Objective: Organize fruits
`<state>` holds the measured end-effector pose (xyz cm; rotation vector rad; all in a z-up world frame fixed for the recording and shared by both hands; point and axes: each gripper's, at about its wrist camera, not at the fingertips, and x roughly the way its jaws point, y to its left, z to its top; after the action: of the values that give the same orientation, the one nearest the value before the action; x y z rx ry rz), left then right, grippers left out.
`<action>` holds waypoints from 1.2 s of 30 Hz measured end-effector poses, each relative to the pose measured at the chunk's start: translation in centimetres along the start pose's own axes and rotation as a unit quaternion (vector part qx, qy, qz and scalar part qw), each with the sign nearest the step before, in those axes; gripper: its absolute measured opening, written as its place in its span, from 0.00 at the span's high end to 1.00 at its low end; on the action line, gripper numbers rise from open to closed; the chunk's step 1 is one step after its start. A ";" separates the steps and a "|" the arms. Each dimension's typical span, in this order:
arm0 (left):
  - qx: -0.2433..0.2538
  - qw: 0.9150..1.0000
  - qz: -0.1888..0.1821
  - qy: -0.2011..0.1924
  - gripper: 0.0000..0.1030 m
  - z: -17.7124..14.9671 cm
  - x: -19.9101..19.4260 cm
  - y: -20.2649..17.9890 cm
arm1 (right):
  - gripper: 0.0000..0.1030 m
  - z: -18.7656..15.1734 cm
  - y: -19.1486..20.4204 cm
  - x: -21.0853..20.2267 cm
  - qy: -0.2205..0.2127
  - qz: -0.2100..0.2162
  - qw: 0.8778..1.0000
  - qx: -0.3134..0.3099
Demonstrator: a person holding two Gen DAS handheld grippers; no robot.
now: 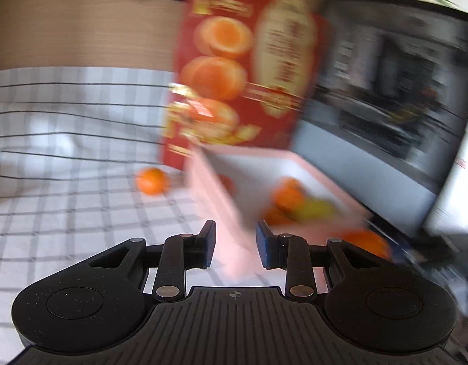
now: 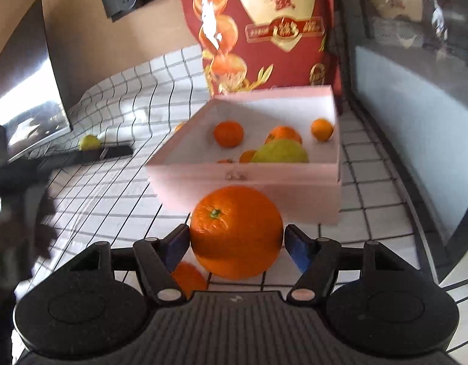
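The cloth (image 2: 118, 182) is white with a black grid of checks. The box (image 2: 249, 179) is pale pink outside and white inside. In it lie 4 orange fruits, such as the far-left one (image 2: 228, 133), and 1 yellow-green fruit (image 2: 281, 152). The near big orange (image 2: 235, 231) is bright orange with a green stem. Behind the box, the bag (image 2: 264, 30) is red with gold lettering and printed orange halves. The grippers, right (image 2: 237, 241) and left (image 1: 235, 243), are black with blue pads. A yellow-green fruit (image 2: 89, 142) lies far left.
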<state>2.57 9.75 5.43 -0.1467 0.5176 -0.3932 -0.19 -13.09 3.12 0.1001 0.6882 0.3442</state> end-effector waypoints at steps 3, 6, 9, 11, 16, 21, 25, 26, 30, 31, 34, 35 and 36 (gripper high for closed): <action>0.043 0.998 -0.048 0.026 0.68 -1.8 -0.5 -3.1 | 0.32 0.1 0.6 -0.9 -0.024 -0.026 0.999 -0.021; 0.095 0.993 -0.060 0.044 0.67 -3.8 -0.1 -5.9 | 0.31 -0.2 1.0 -1.1 -0.027 -0.042 0.998 -0.035; 0.154 0.987 -0.021 0.046 0.64 -5.6 0.6 -8.0 | 0.25 -1.0 0.7 -0.6 -0.018 -0.049 0.998 -0.033; 0.178 0.983 0.004 0.034 0.57 -6.2 0.7 -8.6 | 0.23 -1.6 0.2 -0.5 -0.020 -0.041 0.999 -0.023; 0.137 0.989 -0.014 0.053 0.50 -5.6 1.5 -7.8 | 0.21 -2.8 0.2 0.2 -0.023 -0.028 0.999 -0.008; 0.086 0.992 -0.039 0.082 0.47 -5.8 2.6 -7.3 | 0.21 -3.1 0.2 0.4 -0.023 -0.038 0.999 -0.003; 0.055 0.992 -0.060 0.096 0.49 -6.1 4.0 -7.0 | 0.20 -3.1 -0.6 0.3 -0.023 -0.039 0.999 0.020; 0.050 0.992 -0.063 0.096 0.49 -6.1 4.1 -6.9 | 0.20 -3.1 -0.8 0.4 -0.021 -0.035 0.999 0.027; 0.042 0.994 -0.055 0.089 0.49 -6.2 3.4 -6.6 | 0.18 -3.2 -1.4 0.4 -0.017 -0.028 0.998 0.046; 0.037 0.995 -0.051 0.082 0.49 -6.2 2.9 -6.3 | 0.18 -3.2 -1.4 0.4 -0.016 -0.027 0.998 0.048; 0.023 0.998 -0.031 0.053 0.49 -6.1 1.2 -5.4 | 0.16 -3.2 -1.6 0.5 -0.013 -0.023 0.998 0.054; 0.021 0.999 -0.020 0.045 0.49 -6.0 0.8 -5.0 | 0.16 -3.2 -1.6 0.5 -0.012 -0.022 0.998 0.055; 0.020 0.999 -0.002 0.040 0.49 -6.1 0.4 -4.7 | 0.15 -3.1 -1.7 0.5 -0.010 -0.020 0.998 0.056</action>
<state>-1.75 5.10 1.13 -0.0945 0.5872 -0.4141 -1.37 -14.57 0.05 0.1965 0.6878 0.2657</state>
